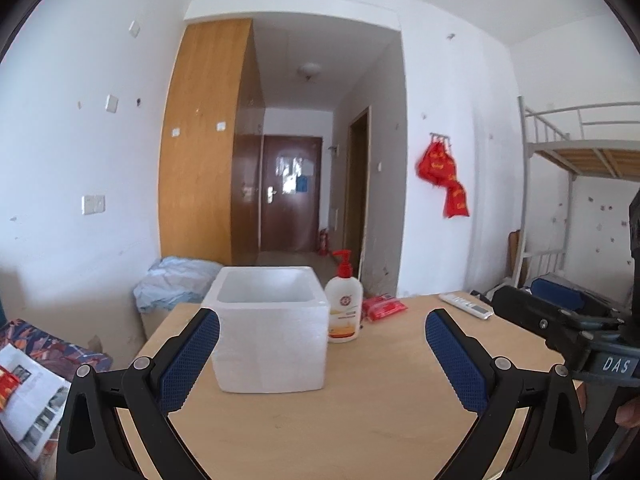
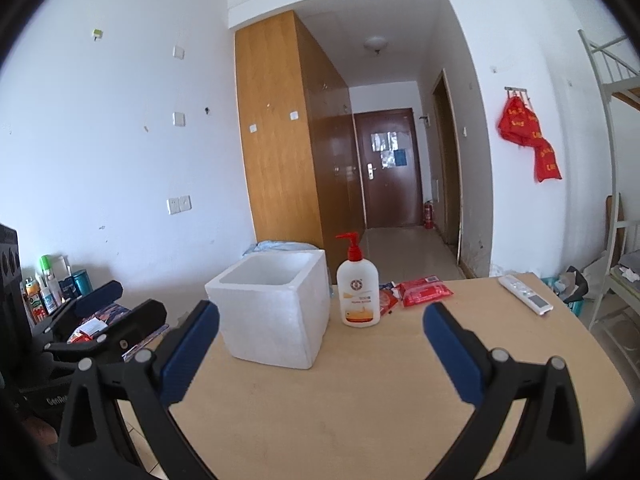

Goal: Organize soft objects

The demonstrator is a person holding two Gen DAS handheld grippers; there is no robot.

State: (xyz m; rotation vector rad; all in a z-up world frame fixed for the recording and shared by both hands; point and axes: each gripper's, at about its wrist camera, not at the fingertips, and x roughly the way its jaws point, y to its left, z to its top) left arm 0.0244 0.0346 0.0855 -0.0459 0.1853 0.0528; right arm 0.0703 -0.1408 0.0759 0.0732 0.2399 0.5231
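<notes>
A white foam box (image 1: 269, 328) (image 2: 276, 308) stands open-topped on the wooden table (image 1: 360, 420) (image 2: 360, 400). Behind and right of it lie red soft packs (image 1: 382, 307) (image 2: 425, 290), next to a white pump bottle with a red top (image 1: 344, 304) (image 2: 357, 285). My left gripper (image 1: 322, 350) is open and empty, just in front of the box. My right gripper (image 2: 320, 350) is open and empty, in front of the box and bottle. Each gripper shows at the edge of the other's view, the right one (image 1: 560, 332) and the left one (image 2: 108, 320).
A white remote (image 1: 466, 305) (image 2: 525, 293) lies at the table's far right. A blue bag (image 1: 176, 280) sits behind the table on the left. Bottles (image 2: 48, 284) and papers (image 1: 28, 396) are off the left side. A bunk bed (image 1: 580, 184) stands at right.
</notes>
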